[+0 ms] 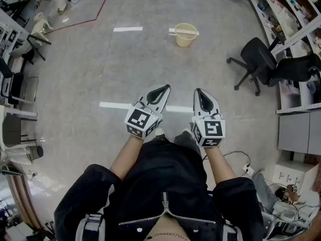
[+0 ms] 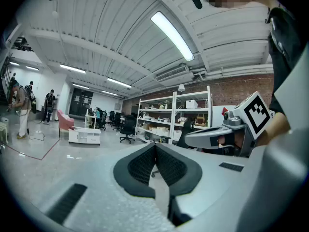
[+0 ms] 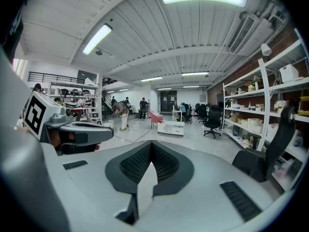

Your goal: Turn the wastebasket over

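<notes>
Head view: basket [image 1: 185, 34] upright on the floor [image 1: 100, 64], far off
Left gripper [image 1: 159, 92] and right gripper [image 1: 202, 97]: jaws closed, empty

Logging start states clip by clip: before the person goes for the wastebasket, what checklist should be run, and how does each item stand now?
1. Sight of the wastebasket: ok, it stands on the floor ahead in the head view.
2. Turn not yet done: ok, the wastebasket's opening faces up.
3. Nothing in the left gripper: ok, its fingers are together with nothing between them.
4. Nothing in the right gripper: ok, its fingers are likewise together.
5. Fingers opened for a grasp: not ok, both grippers are shut.
6. Reach: not ok, the wastebasket stands well beyond both grippers.
</notes>
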`<state>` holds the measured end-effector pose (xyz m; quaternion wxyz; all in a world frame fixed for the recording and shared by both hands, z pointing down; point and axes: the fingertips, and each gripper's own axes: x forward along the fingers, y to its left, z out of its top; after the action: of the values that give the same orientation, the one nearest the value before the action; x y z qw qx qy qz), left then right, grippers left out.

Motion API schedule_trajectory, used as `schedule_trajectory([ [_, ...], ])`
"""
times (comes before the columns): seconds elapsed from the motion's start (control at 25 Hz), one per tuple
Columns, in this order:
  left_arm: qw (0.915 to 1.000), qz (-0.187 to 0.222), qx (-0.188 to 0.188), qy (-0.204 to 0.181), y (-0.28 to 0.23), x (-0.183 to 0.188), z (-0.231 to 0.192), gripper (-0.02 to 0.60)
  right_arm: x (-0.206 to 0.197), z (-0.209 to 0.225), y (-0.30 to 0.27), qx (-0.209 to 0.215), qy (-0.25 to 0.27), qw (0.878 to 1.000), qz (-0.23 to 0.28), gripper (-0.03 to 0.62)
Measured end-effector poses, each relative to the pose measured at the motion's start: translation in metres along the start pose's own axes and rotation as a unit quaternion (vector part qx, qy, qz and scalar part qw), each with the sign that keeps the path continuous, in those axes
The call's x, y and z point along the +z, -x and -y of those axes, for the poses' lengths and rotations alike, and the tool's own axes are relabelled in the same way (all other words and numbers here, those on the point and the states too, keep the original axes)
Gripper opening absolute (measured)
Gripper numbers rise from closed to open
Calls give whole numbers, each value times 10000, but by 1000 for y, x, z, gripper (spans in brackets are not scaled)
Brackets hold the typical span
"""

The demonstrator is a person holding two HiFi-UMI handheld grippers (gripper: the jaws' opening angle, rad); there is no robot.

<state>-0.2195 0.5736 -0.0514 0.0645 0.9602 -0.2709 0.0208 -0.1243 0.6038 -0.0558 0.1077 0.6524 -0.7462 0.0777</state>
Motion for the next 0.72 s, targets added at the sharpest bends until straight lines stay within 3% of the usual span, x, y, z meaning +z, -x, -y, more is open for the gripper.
schedule_trajectory([
  [0.32, 10000, -38, -28, 25, 1, 1, -5, 5, 10, -6, -2, 152, -234, 9992, 292, 11],
  [0.72, 9998, -159, -141, 48, -9, -7, -3, 5, 2, 1, -6, 109, -320, 9991, 238, 11],
])
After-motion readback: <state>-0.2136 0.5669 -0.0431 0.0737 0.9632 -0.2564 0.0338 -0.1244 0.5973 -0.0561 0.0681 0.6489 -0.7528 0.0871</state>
